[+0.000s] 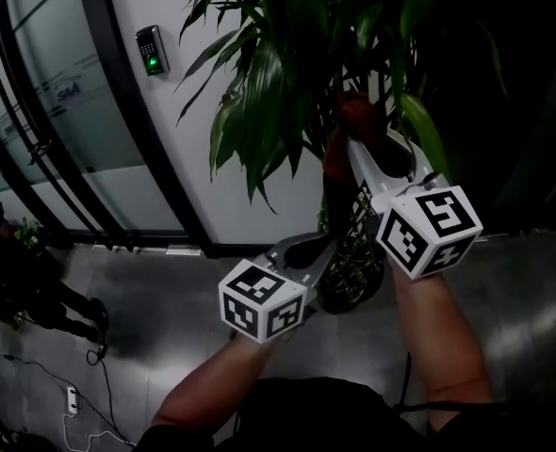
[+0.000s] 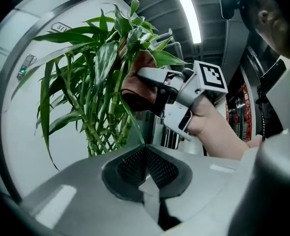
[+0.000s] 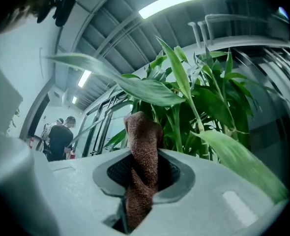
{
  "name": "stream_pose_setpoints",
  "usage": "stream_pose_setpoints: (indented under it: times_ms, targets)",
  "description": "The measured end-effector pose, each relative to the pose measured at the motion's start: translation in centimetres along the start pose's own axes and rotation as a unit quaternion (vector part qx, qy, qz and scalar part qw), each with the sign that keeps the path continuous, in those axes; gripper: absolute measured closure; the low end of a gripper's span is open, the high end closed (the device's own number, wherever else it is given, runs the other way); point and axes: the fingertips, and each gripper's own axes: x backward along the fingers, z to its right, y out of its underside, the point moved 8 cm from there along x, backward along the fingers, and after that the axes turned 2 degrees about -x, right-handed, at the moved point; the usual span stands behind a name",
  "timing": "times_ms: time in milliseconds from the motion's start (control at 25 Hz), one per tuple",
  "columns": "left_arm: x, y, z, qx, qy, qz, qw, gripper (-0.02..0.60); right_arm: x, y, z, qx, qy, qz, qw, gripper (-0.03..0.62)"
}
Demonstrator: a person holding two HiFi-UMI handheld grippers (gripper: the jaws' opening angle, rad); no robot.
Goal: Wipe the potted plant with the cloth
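The potted plant (image 1: 287,73) has long green leaves on bamboo-like stalks, and its pot (image 1: 349,285) stands on the floor ahead. My right gripper (image 1: 351,139) is raised among the leaves, shut on a brown cloth (image 1: 358,116). In the right gripper view the cloth (image 3: 142,151) sticks up between the jaws (image 3: 144,168), close before the leaves (image 3: 199,102). My left gripper (image 1: 327,245) sits lower, near the stalks. In the left gripper view its jaws (image 2: 145,154) are shut, and a thin leaf (image 2: 132,124) runs down into them by its tip. The right gripper (image 2: 150,77) and cloth (image 2: 137,85) show above.
A white curved wall carries a keypad (image 1: 151,50) with a green light. Black-framed glass panels (image 1: 33,111) run along the left. Cables and a plug (image 1: 71,398) lie on the grey floor. A person (image 3: 60,139) stands far off in the right gripper view.
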Motion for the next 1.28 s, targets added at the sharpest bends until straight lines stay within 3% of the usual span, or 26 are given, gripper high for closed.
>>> stream_pose_setpoints:
  times_ms: [520,1280]
  targets:
    - [0.0,0.3,0.5,0.002,0.012,-0.003,0.9999,0.565,-2.5,3.4,0.8,0.018,0.003,-0.063,0.998,0.523]
    - [-0.2,1.3,0.2,0.034,0.008,0.004,0.9994,0.565,-0.5,6.6,-0.3,0.025,-0.029,-0.115,0.993,0.523]
